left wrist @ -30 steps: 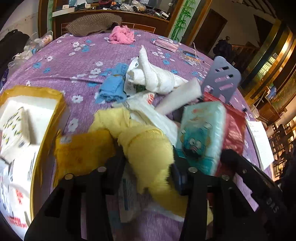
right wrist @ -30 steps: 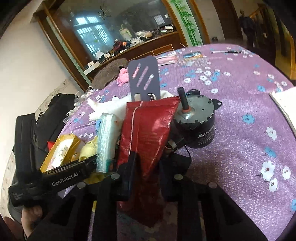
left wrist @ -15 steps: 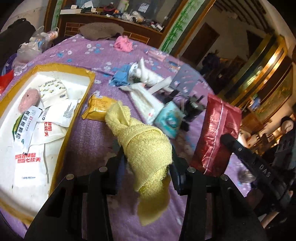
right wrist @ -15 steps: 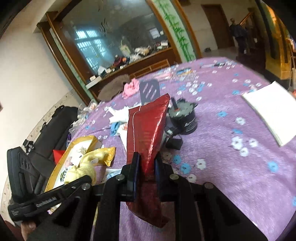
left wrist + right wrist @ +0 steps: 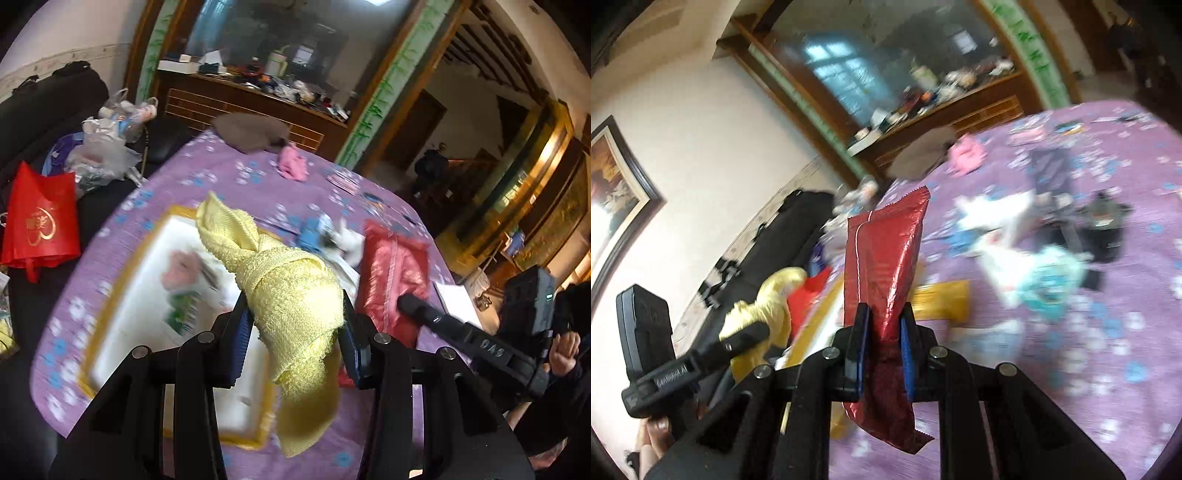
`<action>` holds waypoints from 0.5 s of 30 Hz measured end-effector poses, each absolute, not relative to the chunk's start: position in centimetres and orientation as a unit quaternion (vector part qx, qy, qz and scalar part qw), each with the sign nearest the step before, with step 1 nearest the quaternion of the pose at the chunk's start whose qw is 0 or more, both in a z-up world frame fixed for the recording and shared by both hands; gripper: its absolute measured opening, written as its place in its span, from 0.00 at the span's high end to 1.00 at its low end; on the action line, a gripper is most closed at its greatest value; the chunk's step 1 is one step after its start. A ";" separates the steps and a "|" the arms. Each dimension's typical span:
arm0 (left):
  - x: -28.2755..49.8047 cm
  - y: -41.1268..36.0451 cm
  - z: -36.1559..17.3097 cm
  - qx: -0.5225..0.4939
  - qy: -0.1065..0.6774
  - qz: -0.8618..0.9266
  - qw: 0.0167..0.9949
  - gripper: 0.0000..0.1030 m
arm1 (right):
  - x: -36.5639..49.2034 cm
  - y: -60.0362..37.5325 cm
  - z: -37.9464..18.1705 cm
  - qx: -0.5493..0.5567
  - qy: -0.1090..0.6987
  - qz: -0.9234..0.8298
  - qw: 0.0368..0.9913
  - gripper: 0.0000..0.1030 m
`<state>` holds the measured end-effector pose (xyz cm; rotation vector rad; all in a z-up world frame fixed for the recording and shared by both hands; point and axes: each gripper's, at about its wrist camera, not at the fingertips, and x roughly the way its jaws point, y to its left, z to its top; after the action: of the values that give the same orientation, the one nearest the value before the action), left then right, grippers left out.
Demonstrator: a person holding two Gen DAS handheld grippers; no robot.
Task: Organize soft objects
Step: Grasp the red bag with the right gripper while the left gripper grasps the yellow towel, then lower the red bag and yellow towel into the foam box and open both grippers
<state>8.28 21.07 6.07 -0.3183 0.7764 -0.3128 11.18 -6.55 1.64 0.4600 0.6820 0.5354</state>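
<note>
A knotted yellow towel point(image 5: 291, 295) hangs in my left gripper point(image 5: 293, 325), which is shut on it, lifted above the yellow-rimmed tray point(image 5: 110, 295) on the purple flowered tablecloth point(image 5: 229, 173). White packets lie blurred inside the tray. My right gripper point(image 5: 882, 332) is shut on a red foil pouch point(image 5: 886, 258), held upright in the air over the table. The same pouch point(image 5: 395, 273) and the right gripper's finger point(image 5: 436, 321) show at the right of the left wrist view. The yellow towel point(image 5: 768, 295) appears at the left of the right wrist view.
On the table lie a pink cloth point(image 5: 293, 166), a brown knitted piece point(image 5: 251, 131), a blue cloth point(image 5: 310, 230), white towels point(image 5: 993, 214), a teal tissue pack point(image 5: 1049, 284), a yellow packet point(image 5: 942, 299) and a dark motor point(image 5: 1104, 229). A red bag point(image 5: 40, 218) stands left of the table.
Both grippers rose away from the table with their loads. The left one carried the yellow towel leftwards over the tray; the right one swung left with the red pouch.
</note>
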 end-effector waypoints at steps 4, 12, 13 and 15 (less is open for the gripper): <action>10.6 23.2 4.7 -0.131 0.383 -0.128 0.905 0.59 | 15.2 -1.9 -0.6 0.231 0.368 0.283 0.855 0.87; 15.0 24.8 -3.0 -0.084 0.425 -0.109 0.894 0.59 | 19.7 4.6 -4.7 0.180 0.409 0.264 0.855 0.87; 15.5 24.7 -3.8 -0.084 0.434 -0.109 0.891 0.59 | 19.9 4.8 -5.1 0.181 0.412 0.264 0.853 0.87; 16.3 24.7 -5.4 -0.088 0.448 -0.114 0.882 0.58 | 20.3 4.7 -5.7 0.191 0.412 0.263 0.851 0.84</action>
<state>16.28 24.66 -5.43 -0.1834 0.9339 -0.2374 20.33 4.74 -5.68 0.4031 0.8673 0.5539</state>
